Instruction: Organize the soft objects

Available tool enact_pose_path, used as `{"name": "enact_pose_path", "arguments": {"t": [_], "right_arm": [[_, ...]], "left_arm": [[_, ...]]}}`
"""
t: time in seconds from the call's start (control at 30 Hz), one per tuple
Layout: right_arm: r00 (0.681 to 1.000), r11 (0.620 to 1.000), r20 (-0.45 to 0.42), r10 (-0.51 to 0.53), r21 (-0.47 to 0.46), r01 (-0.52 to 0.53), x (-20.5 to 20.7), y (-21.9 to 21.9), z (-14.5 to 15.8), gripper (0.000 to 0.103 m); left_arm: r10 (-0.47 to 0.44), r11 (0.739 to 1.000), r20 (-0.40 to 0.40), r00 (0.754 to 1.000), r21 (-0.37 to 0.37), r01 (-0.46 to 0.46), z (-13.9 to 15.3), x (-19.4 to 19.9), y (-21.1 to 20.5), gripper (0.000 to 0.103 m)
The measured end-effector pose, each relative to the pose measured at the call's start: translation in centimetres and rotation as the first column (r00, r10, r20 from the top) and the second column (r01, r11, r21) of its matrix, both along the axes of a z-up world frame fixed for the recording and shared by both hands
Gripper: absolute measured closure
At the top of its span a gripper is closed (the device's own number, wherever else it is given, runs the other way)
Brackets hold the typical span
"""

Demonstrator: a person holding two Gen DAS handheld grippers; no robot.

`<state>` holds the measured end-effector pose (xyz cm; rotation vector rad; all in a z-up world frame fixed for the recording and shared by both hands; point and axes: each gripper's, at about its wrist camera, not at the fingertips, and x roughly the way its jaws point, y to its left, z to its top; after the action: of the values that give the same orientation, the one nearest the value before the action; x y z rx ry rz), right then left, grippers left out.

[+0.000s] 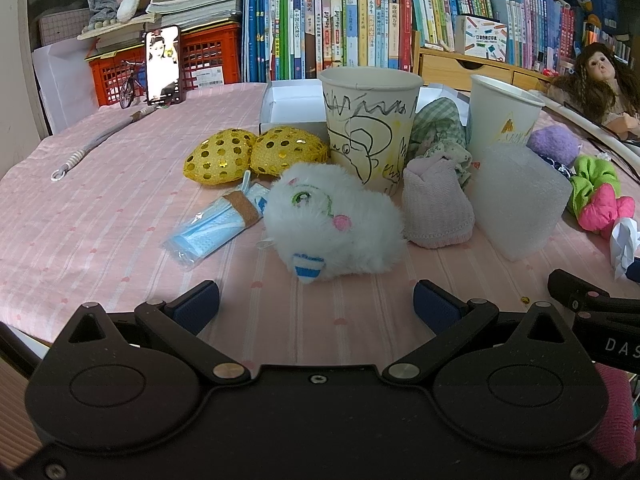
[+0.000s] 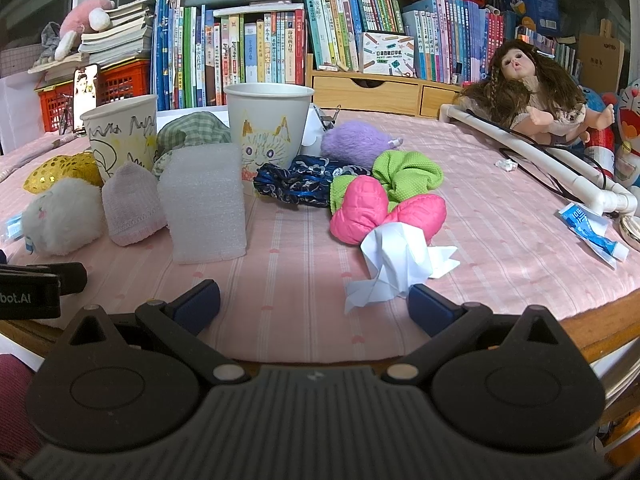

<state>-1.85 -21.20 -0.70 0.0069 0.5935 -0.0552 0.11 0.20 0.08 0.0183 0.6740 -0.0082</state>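
Both grippers hover over the cluttered table [image 1: 100, 220], jaws wide and empty.
The left gripper [image 1: 316, 300] faces a white plush toy [image 1: 336, 220]; the right gripper [image 2: 314, 300] nears crumpled paper [image 2: 396, 264].

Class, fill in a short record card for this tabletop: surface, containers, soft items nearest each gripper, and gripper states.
surface: pink striped tablecloth
containers: two drawn-on paper cups
nearest left gripper: white plush toy
nearest right gripper: crumpled white paper, pink padded bow
left jaws: open, empty
right jaws: open, empty
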Motion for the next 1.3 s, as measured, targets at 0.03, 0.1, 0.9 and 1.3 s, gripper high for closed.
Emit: {"name": "enact_pose_path", "arguments": {"t": [0.03, 0.1, 0.9, 1.3], "right_arm": [[1.0, 1.0, 0.0, -0.001, 0.001, 0.001, 0.0, 0.0, 0.0, 0.0], [1.0, 1.0, -0.003, -0.003, 0.0, 0.003, 0.0, 0.0, 0.0, 0.0], [0.976, 0.99, 0.172, 0.136, 0.02, -0.142, -2.2, -0.8, 2.4, 0.003], [0.991, 1.0, 0.132, 0.03, -0.013, -0.028, -1.7, -3.6, 1.8, 0.015]], "left_arm": [[0.0, 1.0, 0.001, 1.0, 0.0, 0.0, 0.0, 0.0, 0.0, 0.0], [0.0, 1.0, 0.001, 1.0, -0.001, 0.0, 0.1, -0.2, 0.0, 0.0], [-0.092, 0.995, 0.103, 0.99, -0.029, 0.096, 2.0, -1.6, -0.8, 0.008], [-0.046, 0.999, 0.145, 0.988, 0.021, 0.043, 1.9, -0.3, -0.8, 0.011]]}}
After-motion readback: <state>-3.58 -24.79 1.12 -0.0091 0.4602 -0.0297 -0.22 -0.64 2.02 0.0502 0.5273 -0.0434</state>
